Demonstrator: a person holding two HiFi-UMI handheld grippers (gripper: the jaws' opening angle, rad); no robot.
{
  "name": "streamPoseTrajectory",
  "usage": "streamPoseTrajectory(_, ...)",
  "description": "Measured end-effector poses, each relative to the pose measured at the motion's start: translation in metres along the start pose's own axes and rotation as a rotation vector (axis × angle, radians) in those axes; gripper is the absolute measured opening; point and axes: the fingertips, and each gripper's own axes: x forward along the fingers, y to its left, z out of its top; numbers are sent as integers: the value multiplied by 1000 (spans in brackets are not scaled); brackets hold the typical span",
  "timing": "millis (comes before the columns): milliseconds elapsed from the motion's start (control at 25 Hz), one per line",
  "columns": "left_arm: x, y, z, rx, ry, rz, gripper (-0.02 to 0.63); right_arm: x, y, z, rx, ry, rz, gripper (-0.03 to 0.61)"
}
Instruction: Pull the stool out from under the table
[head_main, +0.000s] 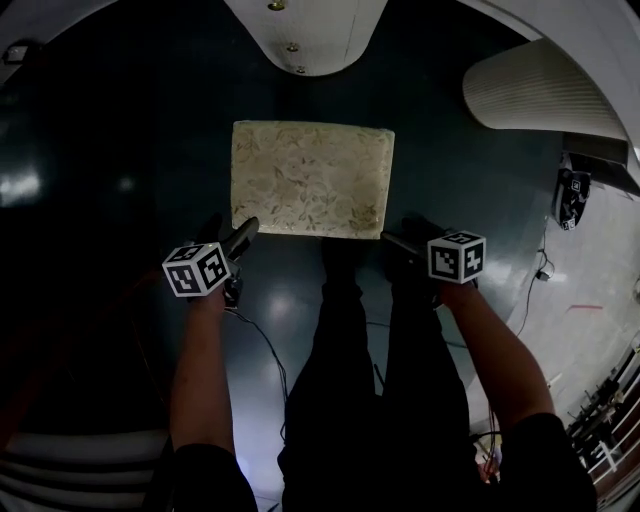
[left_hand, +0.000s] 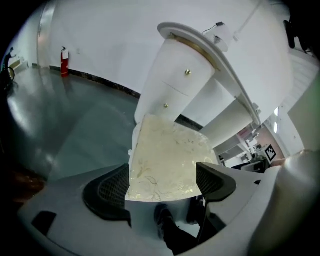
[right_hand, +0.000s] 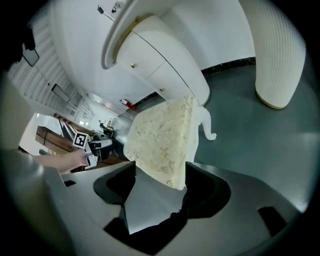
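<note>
Jaws wide on left gripper (head_main: 243, 233) and right gripper (head_main: 392, 240), straddling near corners of cream floral-cushioned stool (head_main: 312, 178) on dark floor (head_main: 120, 150), seemingly clear of white table (head_main: 310, 40); probably leaves only letting go.

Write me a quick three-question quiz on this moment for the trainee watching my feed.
1. Multiple choice: in the head view, where is the stool relative to the white table?
A) Hidden under the tabletop
B) Upright on the dark floor, with a gap to the table's edge
C) Tipped on its side

2. True or false: the left gripper has its jaws pressed together.

3. Fill in: the right gripper is at the stool's near-____ corner, jaws apart with the cushion corner between them.

Key: 1 B; 2 false, the jaws are apart; 3 right.
</note>
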Motion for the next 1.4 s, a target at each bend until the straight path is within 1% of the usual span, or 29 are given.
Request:
streamPoseTrajectory(160,-39,-50,27,2,-41,-74,426,-54,53,22,-12,-71,39,276)
streamPoseTrajectory(320,-89,-116,59,39,-102,-162,420,-107,114,34,-34,-128,107,275)
streamPoseTrajectory(400,-114,-145,69,54,-128,-205,408,-130,139,34,-37,-151,121,275)
streamPoseTrajectory(480,-139,-174,76,62,-139,-250,394,-154,161,35,-23,-178,133,275)
streamPoseTrajectory(600,-168,-217,91,83,-155,-313,382,-192,191,53,40,-244,183,275)
streamPoseTrajectory(680,-185,-240,99,116,-169,-338,371,-213,208,65,38,-281,197,275)
streamPoseTrajectory(840,-217,-277,113,200,-196,-382,328,-249,239,83,-20,-338,199,270)
streamPoseTrajectory(1000,-245,-317,126,322,-209,-450,328,-282,272,98,-76,-390,208,240)
streamPoseTrajectory(1080,-256,-336,133,367,-223,-479,328,-296,286,102,-112,-409,211,224)
streamPoseTrajectory(1160,-264,-356,141,397,-244,-498,327,-314,296,108,-123,-441,223,215)
streamPoseTrajectory(1280,-276,-389,152,424,-289,-520,308,-346,307,113,-133,-499,239,197)
streamPoseTrajectory(1400,-287,-427,158,440,-332,-540,279,-383,311,114,-182,-545,234,183)
